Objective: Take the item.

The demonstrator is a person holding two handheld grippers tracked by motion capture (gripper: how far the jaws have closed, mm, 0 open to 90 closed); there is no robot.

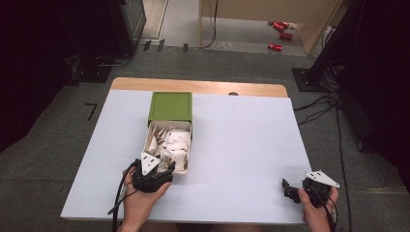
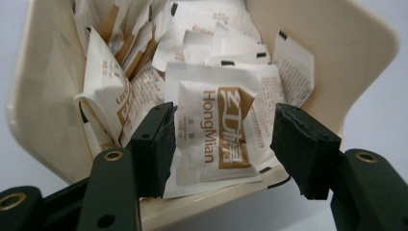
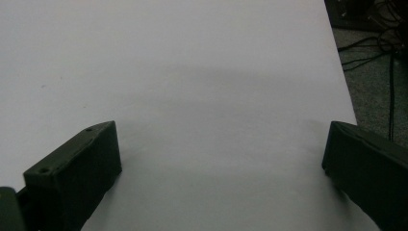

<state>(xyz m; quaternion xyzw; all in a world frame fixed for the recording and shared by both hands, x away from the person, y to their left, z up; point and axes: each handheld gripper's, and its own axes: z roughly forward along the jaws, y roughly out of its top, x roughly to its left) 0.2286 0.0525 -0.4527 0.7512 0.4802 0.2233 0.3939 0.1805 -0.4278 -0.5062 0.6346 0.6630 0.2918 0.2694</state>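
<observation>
Picking step: my left hand-held gripper [image 2: 223,149] released, jaws astride white-and-gold paper sachet [image 2: 216,132] in cream plastic tray [image 2: 43,125]. Next: clench, lift. Right hand-held gripper [image 3: 221,173] released, idle over white tabletop [image 3: 192,72].

The left gripper [image 2: 223,147], jaws apart, straddles a white-and-gold HongMian sachet [image 2: 216,132] atop the heap in a cream tray [image 2: 337,53].

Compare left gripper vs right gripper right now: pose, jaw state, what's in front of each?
The left gripper sits at the near end of the cream drawer, among white sachets; the right gripper is over bare white table, far right. A HongMian sachet lies between the left gripper's jaws, pads not pressing; nothing lies between the right gripper's jaws. The left gripper's jaws stand narrower than the right's. Both are open, black and hand-held.
</observation>
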